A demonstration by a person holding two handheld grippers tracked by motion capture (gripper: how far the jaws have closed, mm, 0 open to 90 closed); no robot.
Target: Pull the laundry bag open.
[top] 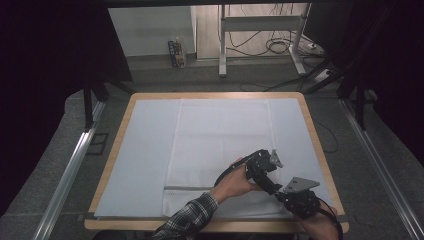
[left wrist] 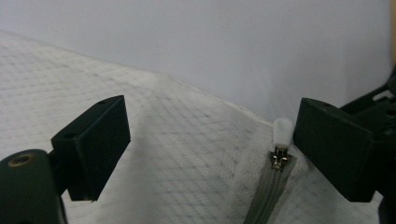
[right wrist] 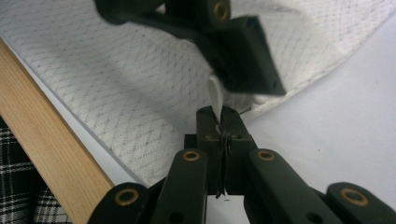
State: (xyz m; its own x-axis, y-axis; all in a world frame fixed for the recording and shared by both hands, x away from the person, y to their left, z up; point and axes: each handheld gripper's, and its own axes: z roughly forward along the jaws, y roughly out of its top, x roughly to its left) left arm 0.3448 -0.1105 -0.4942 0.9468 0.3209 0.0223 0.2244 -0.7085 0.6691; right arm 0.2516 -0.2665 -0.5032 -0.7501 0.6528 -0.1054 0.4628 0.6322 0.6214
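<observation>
From above, a white mesh bag [top: 220, 150] is seen flat on the bench [top: 118, 134]. The left hand-held gripper [left wrist: 212, 149] is spread wide beside the zipper pull [left wrist: 282, 131]. The right hand-held gripper [right wrist: 220, 112] is clamped on that pull

white mesh bag [top: 220, 145] – diamond grid, grey zipper [left wrist: 271, 186], white pull tab [left wrist: 282, 133], plaid sleeve [top: 187, 217], pale wooden table [top: 107, 167]
</observation>
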